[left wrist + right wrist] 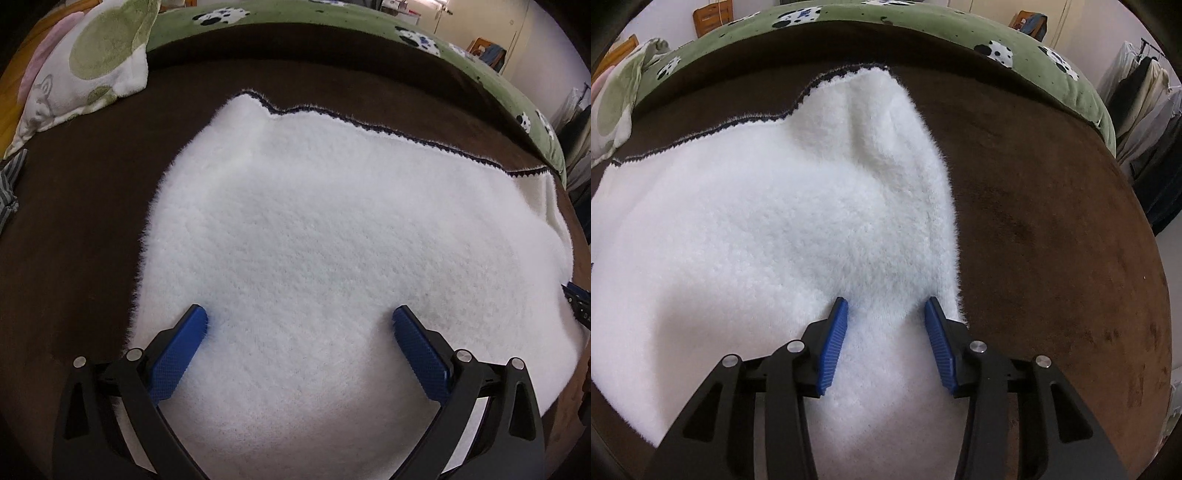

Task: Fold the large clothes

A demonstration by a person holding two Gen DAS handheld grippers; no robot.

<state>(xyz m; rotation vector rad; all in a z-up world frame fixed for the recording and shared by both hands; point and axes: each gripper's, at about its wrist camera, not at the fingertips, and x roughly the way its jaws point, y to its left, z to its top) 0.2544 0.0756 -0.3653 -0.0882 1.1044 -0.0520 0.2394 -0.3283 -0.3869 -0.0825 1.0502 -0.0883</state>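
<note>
A white fluffy fleece garment (332,240) lies spread flat on a dark brown plush bed cover (74,229), filling most of the middle of the bed, with a narrow dark navy stitched trim (406,134) running along its far edge. In the left wrist view the left gripper (300,321), black-armed with blue textured pads, points steeply down at the near part of the garment; its jaws stand spread wide, the tips of both fingers (197,317) resting on or just above the pile, with only flat fleece between them and nothing pinched. In the right wrist view the right gripper (885,308) is over the near right edge of the same garment (775,229), just beside where the fleece meets the brown cover (1052,240). Its jaws are partly open, fleece lying between the blue pads, but whether the pads press on the fabric cannot be told. The garment's far right corner rises in a soft ridge. Beyond the brown cover lies a green blanket with black-and-white animal patches (960,33). At the far left sits a white pillow with pale green circles (92,66), and a bit of striped grey cloth (9,184) shows at the left edge. Hanging clothes (1145,110) stand at the far right.
</note>
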